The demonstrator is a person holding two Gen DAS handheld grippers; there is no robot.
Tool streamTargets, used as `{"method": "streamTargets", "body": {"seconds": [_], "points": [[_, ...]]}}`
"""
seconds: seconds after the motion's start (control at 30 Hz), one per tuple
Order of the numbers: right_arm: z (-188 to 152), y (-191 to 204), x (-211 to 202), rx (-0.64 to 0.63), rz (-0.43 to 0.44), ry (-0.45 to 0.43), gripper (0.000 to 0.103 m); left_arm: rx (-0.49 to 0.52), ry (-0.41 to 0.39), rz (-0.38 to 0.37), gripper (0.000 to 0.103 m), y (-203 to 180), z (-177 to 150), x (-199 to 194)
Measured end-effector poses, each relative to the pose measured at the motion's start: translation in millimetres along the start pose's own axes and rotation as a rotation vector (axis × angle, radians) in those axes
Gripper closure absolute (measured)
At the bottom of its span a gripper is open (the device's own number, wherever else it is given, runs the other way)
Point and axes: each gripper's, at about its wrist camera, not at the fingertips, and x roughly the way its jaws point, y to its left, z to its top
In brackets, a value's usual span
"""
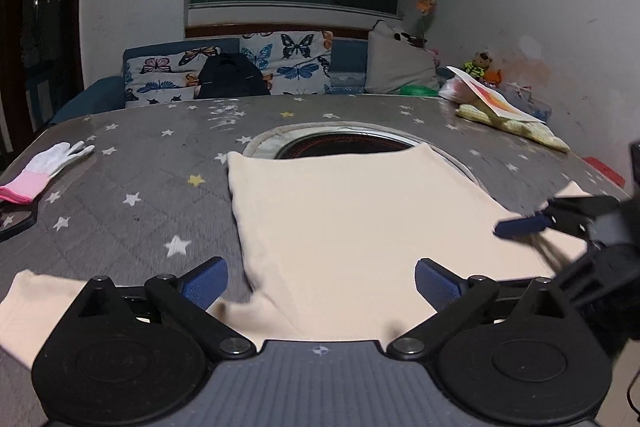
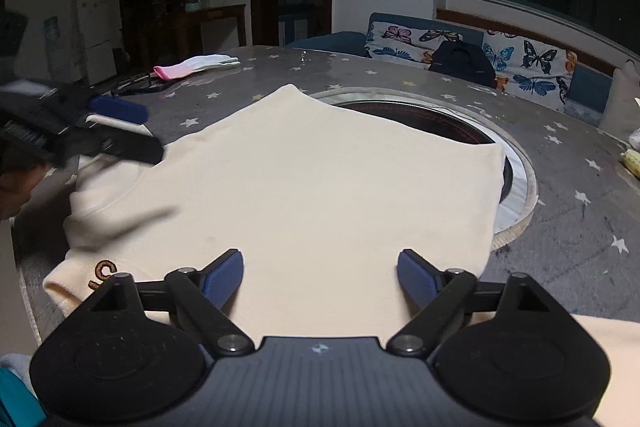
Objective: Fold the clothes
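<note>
A cream garment [image 1: 360,219] lies flat on the grey star-print table, partly over a round inset. It also shows in the right wrist view [image 2: 320,179], with brown lettering at its near left edge. My left gripper [image 1: 320,283] is open and empty, low over the garment's near edge. My right gripper [image 2: 320,273] is open and empty over the garment's near side. The right gripper shows blurred at the right in the left wrist view [image 1: 560,219]. The left gripper shows blurred at the left in the right wrist view [image 2: 80,131].
A white and pink glove [image 1: 44,167] lies at the table's left. A round dark inset [image 1: 348,143] sits mid-table behind the garment. A yellow cloth with paper [image 1: 508,115] lies far right. A butterfly-print sofa [image 1: 248,67] with a black bag stands beyond the table.
</note>
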Motion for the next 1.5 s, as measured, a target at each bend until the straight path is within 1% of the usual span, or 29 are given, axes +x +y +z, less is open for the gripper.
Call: {"method": "streamTargets", "body": {"seconds": [0.1, 0.27, 0.33, 0.4, 0.5, 0.7, 0.77, 0.97, 1.07, 1.3, 1.43, 1.5], "points": [[0, 0, 2, -0.001, 0.016, 0.012, 0.000, -0.019, 0.026, -0.032, 0.000, -1, -4, -5], [0, -1, 3, 0.001, 0.022, 0.020, 0.000, -0.081, 0.078, -0.068, 0.000, -1, -9, -3], [0, 0, 4, -0.004, 0.019, 0.023, 0.000, -0.112, 0.036, -0.069, 0.000, -3, -12, -7], [0, 0, 4, -0.004, 0.018, 0.023, 0.000, -0.087, 0.035, -0.071, 0.000, -8, -12, -10], [0, 1, 4, -0.008, 0.015, 0.025, 0.000, -0.069, 0.062, -0.087, 0.000, -14, -6, -9], [1, 1, 5, -0.008, 0.017, 0.027, 0.000, -0.182, 0.049, -0.106, 0.000, -16, 5, -4], [1, 1, 5, -0.006, 0.018, 0.026, 0.000, -0.200, 0.040, -0.117, 0.000, -20, 9, -5], [2, 1, 2, -0.003, 0.009, 0.021, 0.001, -0.169, 0.013, -0.103, 0.000, -37, 20, -3], [4, -2, -6, 0.020, -0.004, -0.006, 0.003, -0.144, -0.010, -0.094, 0.000, -44, 24, -5], [4, -19, -36, 0.111, -0.091, -0.066, 0.007, -0.116, -0.004, -0.117, 0.000, -59, 26, 3], [-8, -40, -63, 0.195, -0.172, -0.096, 0.010, -0.096, 0.007, -0.131, 0.000, -69, 24, 8], [-15, -50, -75, 0.230, -0.210, -0.102, 0.015, -0.086, 0.017, -0.138, 0.000, -74, 23, 11]]}}
